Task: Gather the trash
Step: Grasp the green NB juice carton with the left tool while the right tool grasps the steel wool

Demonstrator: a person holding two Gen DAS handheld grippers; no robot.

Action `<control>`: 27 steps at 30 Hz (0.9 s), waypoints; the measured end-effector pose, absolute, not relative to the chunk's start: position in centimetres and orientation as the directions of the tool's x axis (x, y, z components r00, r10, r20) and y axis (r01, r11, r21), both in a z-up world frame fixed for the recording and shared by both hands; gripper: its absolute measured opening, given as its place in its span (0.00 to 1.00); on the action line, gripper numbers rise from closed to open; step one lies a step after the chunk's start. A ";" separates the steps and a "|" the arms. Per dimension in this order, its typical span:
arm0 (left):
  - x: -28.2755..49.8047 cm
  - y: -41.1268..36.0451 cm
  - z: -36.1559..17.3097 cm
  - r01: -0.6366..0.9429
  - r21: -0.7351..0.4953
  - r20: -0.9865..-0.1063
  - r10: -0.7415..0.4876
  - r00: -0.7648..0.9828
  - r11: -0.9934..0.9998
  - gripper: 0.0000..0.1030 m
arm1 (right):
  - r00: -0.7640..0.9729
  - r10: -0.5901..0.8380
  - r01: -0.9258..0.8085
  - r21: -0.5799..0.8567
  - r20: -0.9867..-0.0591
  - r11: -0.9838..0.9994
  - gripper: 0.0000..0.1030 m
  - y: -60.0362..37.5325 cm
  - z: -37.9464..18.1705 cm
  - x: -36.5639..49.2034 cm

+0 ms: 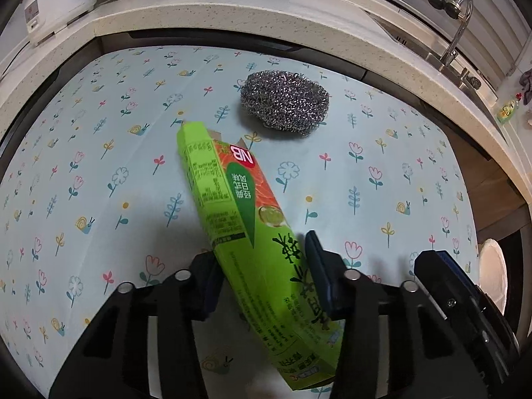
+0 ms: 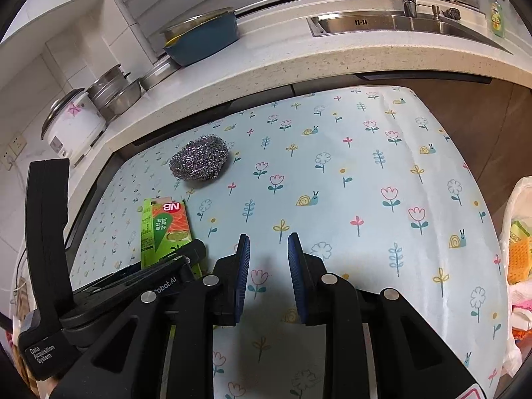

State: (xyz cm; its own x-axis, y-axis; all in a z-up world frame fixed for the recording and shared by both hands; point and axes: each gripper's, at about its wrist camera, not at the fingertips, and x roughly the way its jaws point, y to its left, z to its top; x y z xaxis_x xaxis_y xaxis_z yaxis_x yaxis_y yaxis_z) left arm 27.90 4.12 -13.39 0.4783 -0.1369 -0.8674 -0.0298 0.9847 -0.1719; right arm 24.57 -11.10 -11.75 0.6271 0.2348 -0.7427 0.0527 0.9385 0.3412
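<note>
A green and orange carton (image 1: 252, 219) lies slanted on the flowered tablecloth (image 1: 83, 173), its near half between my left gripper's (image 1: 262, 279) pads, which press on both its sides. The right wrist view shows the same carton (image 2: 166, 226) at the left, partly hidden by the left gripper's black body (image 2: 159, 286). My right gripper (image 2: 268, 266) hovers over the cloth (image 2: 365, 173) to the carton's right, its blue pads apart with nothing between them. A white plastic bag (image 2: 518, 199) holding trash hangs off the table's right edge.
A steel wool scourer (image 1: 284, 103) (image 2: 199, 161) sits on the cloth beyond the carton. Behind the table runs a speckled counter (image 2: 266, 66) with a sink (image 2: 399, 23), a blue basin (image 2: 202, 40), metal pots (image 2: 116, 93) and a rice cooker (image 2: 71, 123).
</note>
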 end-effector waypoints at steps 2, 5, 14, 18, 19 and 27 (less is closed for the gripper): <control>28.0 4.2 -13.3 -0.027 -0.197 -0.867 -0.162 0.471 0.980 0.22 | 0.629 0.234 0.055 0.343 -0.741 0.938 0.24 -11.3 -11.7 24.6; 27.7 4.6 -12.8 -0.027 -0.199 -0.861 -0.161 0.481 0.980 0.21 | 0.632 0.236 0.051 0.343 -0.738 0.938 0.24 -11.3 -11.5 24.6; 27.5 8.6 -10.4 -0.055 -0.170 -0.839 -0.115 0.531 0.984 0.21 | 0.631 0.275 -0.019 0.340 -0.725 0.940 0.24 -8.4 -10.7 26.7; 28.6 11.1 -9.8 -0.081 -0.152 -0.832 -0.084 0.548 0.985 0.21 | 0.639 0.286 -0.046 0.336 -0.714 0.941 0.41 -6.4 -10.4 28.6; 28.9 11.6 -9.7 -0.086 -0.147 -0.831 -0.076 0.551 0.985 0.21 | 0.642 0.285 -0.048 0.333 -0.712 0.942 0.44 -5.9 -10.3 29.2; 31.9 14.3 -9.4 -0.081 -0.115 -0.821 -0.049 0.569 0.990 0.21 | 0.653 0.258 -0.022 0.323 -0.712 0.946 0.74 -3.3 -10.6 34.4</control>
State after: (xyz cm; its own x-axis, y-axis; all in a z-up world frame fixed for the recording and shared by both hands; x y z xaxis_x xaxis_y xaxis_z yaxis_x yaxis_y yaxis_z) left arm 31.91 14.30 -9.36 0.5694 -0.0489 -0.8206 -0.0806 0.9901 -0.1150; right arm 34.43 -3.27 -10.64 0.6533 0.2578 -0.7119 -0.0219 0.9463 0.3226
